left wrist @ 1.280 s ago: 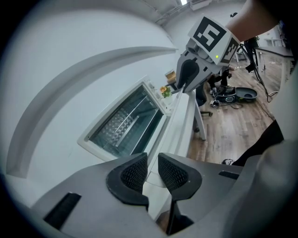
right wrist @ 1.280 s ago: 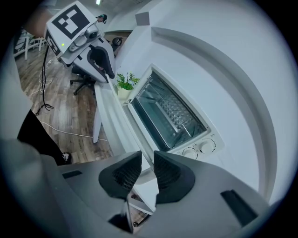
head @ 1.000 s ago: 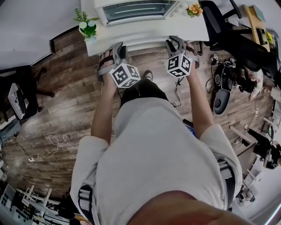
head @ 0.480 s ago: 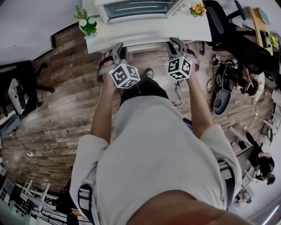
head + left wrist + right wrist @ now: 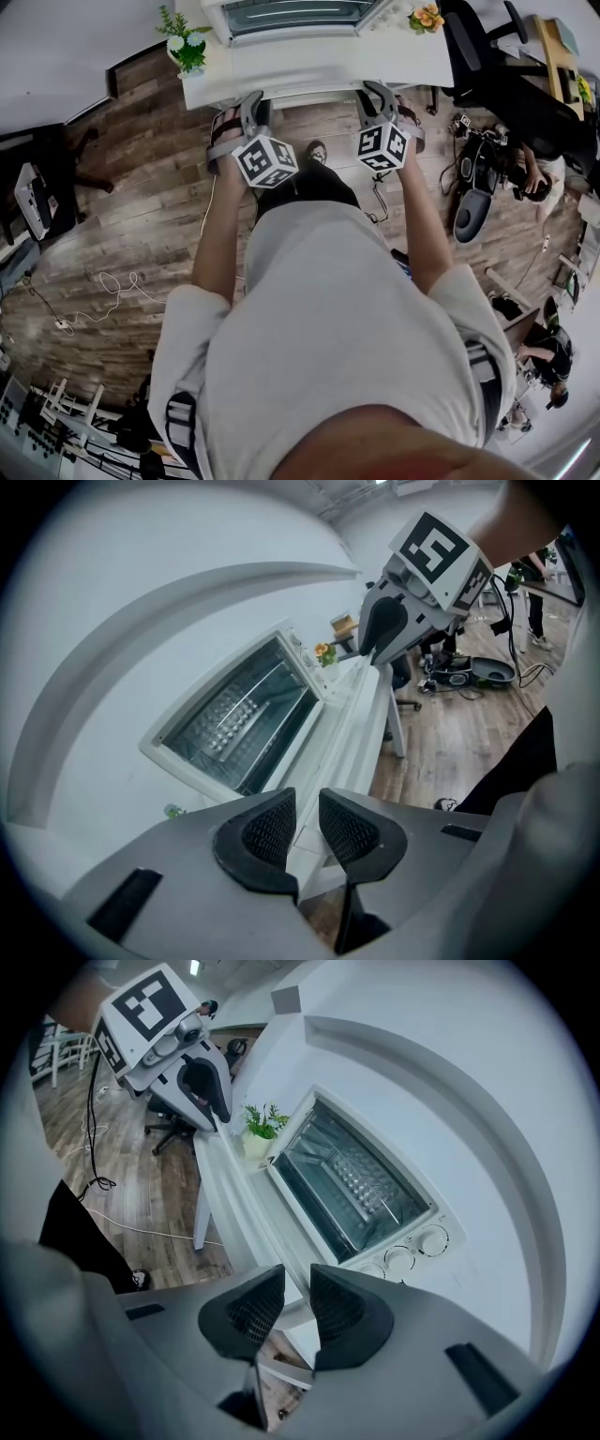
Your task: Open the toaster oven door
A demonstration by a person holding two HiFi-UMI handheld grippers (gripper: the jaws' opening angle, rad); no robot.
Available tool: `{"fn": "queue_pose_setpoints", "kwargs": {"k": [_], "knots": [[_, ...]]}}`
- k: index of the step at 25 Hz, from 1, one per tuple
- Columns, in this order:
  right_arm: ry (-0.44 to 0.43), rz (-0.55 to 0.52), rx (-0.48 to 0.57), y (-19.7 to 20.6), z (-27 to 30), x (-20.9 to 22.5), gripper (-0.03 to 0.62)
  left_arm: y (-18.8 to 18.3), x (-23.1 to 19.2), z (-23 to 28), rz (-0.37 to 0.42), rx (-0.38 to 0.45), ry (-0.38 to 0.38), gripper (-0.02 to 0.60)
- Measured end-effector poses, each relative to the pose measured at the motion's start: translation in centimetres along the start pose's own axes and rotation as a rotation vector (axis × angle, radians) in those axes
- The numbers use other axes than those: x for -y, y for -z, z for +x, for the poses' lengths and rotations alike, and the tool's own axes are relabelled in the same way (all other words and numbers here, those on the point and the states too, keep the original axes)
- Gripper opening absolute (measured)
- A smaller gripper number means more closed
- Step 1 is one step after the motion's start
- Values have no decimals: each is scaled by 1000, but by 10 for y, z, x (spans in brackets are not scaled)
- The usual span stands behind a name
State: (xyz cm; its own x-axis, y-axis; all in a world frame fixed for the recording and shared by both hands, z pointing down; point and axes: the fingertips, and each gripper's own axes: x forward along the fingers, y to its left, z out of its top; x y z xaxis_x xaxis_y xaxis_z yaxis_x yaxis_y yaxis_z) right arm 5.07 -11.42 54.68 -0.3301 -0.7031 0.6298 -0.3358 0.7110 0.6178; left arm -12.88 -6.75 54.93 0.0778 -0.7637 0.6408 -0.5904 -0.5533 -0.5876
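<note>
**Little has moved: both grippers wait before the closed oven door**

Almost nothing has changed place since the earlier frame. Only the long white table (image 5: 328, 66) and the oven on it sit a little closer to the top edge of the head view, while both hands kept their place.

On the left, the grey left gripper (image 5: 255, 99) hangs over the brown wooden floor (image 5: 141, 216), just short of the table's near edge. Its black ribbed pads (image 5: 270, 829) stand a little apart, with nothing between them.

Further away, on the middle of the table, stands the white toaster oven with the glass door (image 5: 291, 17). The door is closed.

On the right, the grey right gripper (image 5: 377, 92) hangs level with the left one. Its pads (image 5: 342, 1309) are also slightly apart and empty.

To do this step well, I think one gripper should spread wider, reach the door's handle and close on it fully. Then it should pull in an arc that follows the hinge, not in a straight line. The oven looks light, so the other gripper may need to steady its body.

The left gripper view shows the rack behind the glass, but not the controls. The head view alone shows that both grippers are still off the table. Only the right gripper view shows the three round white knobs (image 5: 401, 1258) right of the door. The handle I cannot find clearly in any view.
</note>
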Motion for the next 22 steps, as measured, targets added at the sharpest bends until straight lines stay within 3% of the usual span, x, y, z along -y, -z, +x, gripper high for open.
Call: {"fn": "queue_pose_setpoints", "kwargs": {"k": [22], "knots": [[9,-13,-34,12,7,-18,84,11,17,7,14,-15,39,87]]}}
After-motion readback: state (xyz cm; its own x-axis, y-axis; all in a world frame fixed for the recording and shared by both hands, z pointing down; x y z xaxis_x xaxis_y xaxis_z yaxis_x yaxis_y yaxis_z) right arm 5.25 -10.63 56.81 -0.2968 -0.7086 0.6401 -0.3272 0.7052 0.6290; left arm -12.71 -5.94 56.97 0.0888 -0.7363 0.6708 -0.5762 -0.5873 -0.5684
